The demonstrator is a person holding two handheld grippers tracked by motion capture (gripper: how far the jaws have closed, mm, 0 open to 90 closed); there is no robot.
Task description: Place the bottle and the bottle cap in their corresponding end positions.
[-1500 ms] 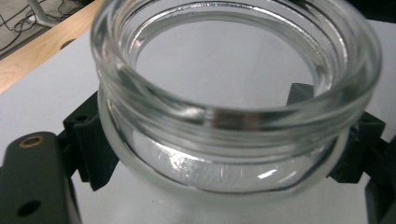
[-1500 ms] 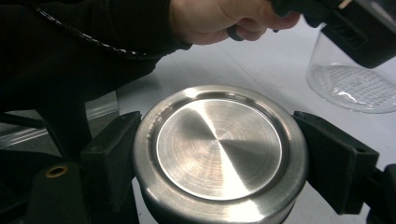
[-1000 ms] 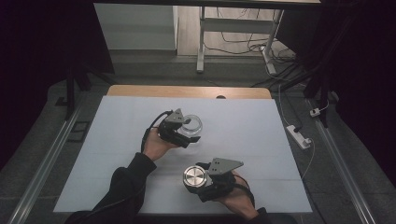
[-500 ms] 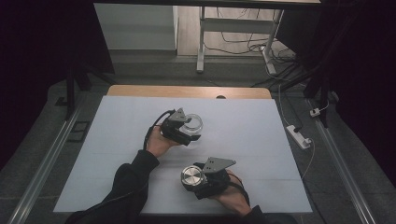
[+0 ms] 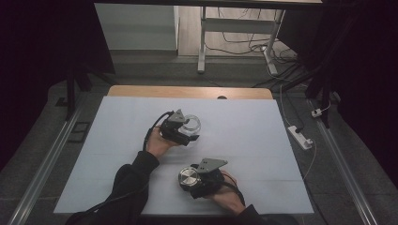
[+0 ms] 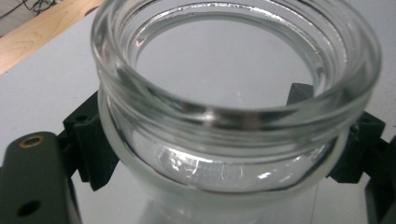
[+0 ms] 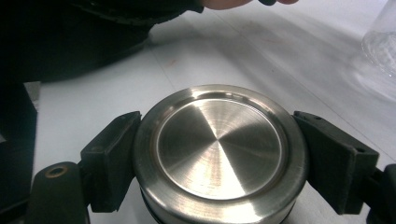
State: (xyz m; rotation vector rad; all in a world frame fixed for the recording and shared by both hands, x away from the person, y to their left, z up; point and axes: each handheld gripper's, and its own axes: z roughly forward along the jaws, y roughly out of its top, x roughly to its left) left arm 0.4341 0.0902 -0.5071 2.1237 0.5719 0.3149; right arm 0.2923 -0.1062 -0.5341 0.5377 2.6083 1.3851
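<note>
A pale grey table (image 5: pixel 117 140) takes up most of the high view, with a strip of bare wood along its far edge and dark floor on either side. On the floor to the right of the table lies a white power strip (image 5: pixel 300 137), well apart from the work.

The person's dark-sleeved forearms come in from the bottom edge. The left hand (image 5: pixel 157 143) reaches toward the middle of the table and carries the left gripper (image 5: pixel 190 133), whose grey three-cornered plate faces up. Its jaws are clamped on a clear glass jar (image 5: pixel 191 124). In the left gripper view the jar (image 6: pixel 233 116) stands upright with its open mouth toward the camera, its thick threaded rim at the top and the two black pads (image 6: pixel 95 149) pressing its rounded body from either side; the light tabletop shows through the glass.

Nearer the person and a little to the right, the right hand (image 5: pixel 227 194) holds the right gripper (image 5: pixel 187 180) just above the near part of the table. Its jaws are closed on a round metal lid (image 5: pixel 188 177). In the right gripper view the lid (image 7: pixel 219 149) lies flat side up, brushed steel with a shallow raised ring, and the black pads (image 7: pixel 112 158) grip its edge on both sides. The jar's glass shows blurred at the upper right corner of that view (image 7: pixel 380 42).

The jar and the lid are apart, with open tabletop between them.
</note>
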